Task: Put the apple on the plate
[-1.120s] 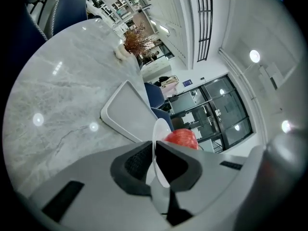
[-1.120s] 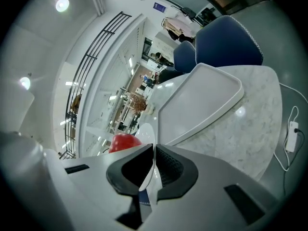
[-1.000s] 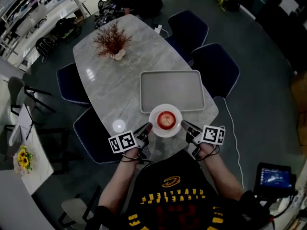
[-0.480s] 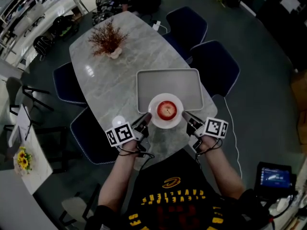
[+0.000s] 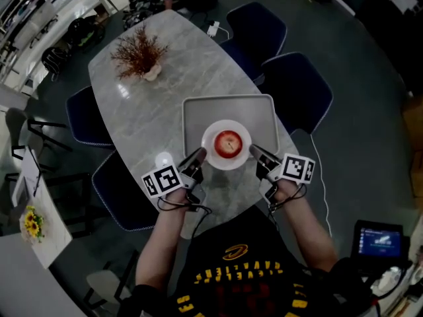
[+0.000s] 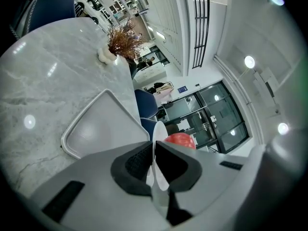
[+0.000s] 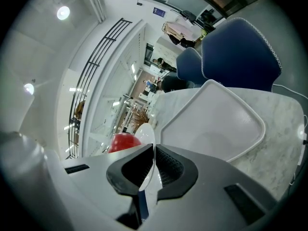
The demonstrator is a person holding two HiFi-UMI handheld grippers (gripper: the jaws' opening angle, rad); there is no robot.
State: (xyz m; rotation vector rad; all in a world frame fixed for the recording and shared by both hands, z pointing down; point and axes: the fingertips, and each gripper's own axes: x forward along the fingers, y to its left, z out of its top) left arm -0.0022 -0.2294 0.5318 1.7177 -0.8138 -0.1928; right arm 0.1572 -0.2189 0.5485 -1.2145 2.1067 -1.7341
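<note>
Counter (image 5: 149, 114): long oval, pale marble, running away from the person.

Chairs (image 5: 299, 91): dark blue, tucked in along both long sides.

Tray (image 5: 228, 107): grey, rectangular with rounded corners, lying flat on the near half of the counter. In the left gripper view it shows as a wide empty tray (image 6: 103, 124) ahead of the jaws; in the right gripper view it (image 7: 214, 121) lies the same way, with a chair (image 7: 240, 57) behind it.

Twigs (image 5: 137, 51): a dry reddish bunch in a small pale pot at the far end of the counter, well apart from the tray.

Plate (image 5: 227, 127): white, round, over the near part of the tray in the head view. Whether it touches the tray cannot be told.

Left tongs (image 5: 199, 154): pinching the plate's left rim. The plate (image 6: 156, 148) shows edge-on as a thin white line between the pressed pads.

Right tongs (image 5: 252, 150): pinching the right rim, opposite the left. The plate (image 7: 147, 143) is edge-on in the jaws here too.

Apple (image 5: 227, 143): red, sitting at the middle of the plate, between the two tongs and touching neither. It (image 6: 180, 139) shows just past the left jaws, and it (image 7: 123, 142) shows beside the right jaws.
</note>
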